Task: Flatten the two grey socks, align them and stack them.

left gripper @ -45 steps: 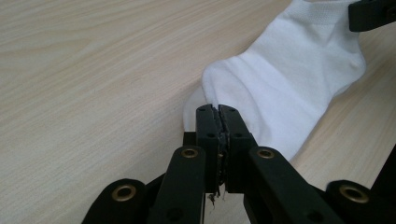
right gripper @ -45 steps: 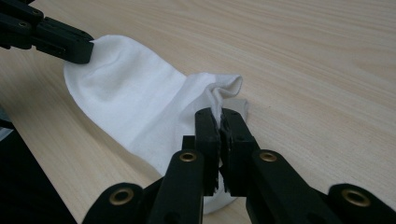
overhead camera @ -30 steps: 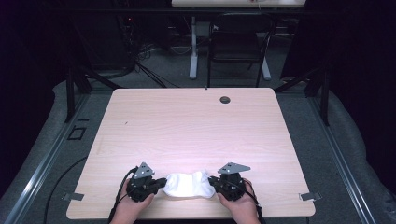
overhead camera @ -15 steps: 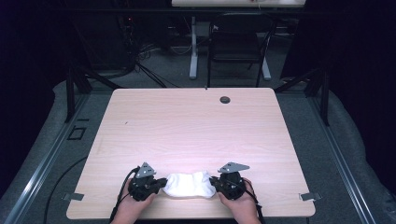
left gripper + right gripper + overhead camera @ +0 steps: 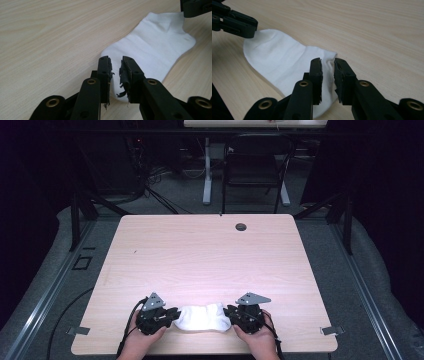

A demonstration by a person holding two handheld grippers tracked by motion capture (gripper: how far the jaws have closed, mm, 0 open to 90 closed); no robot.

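White sock (image 5: 204, 318) lay flat at the table's (image 5: 210, 255) near edge, left tool (image 5: 172, 314) and right tool (image 5: 231, 315) at opposite ends, jaws just opened to a narrow gap, releasing it, likely after spreading it flat.

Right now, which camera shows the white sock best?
The left gripper view: the white sock lies flat and close, its outline clear. The right gripper view shows it just as near, partly behind that tool's jaws. The high view shows it small, between the two tools.

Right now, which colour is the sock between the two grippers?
Plain white; the sock shows best in the left gripper view.
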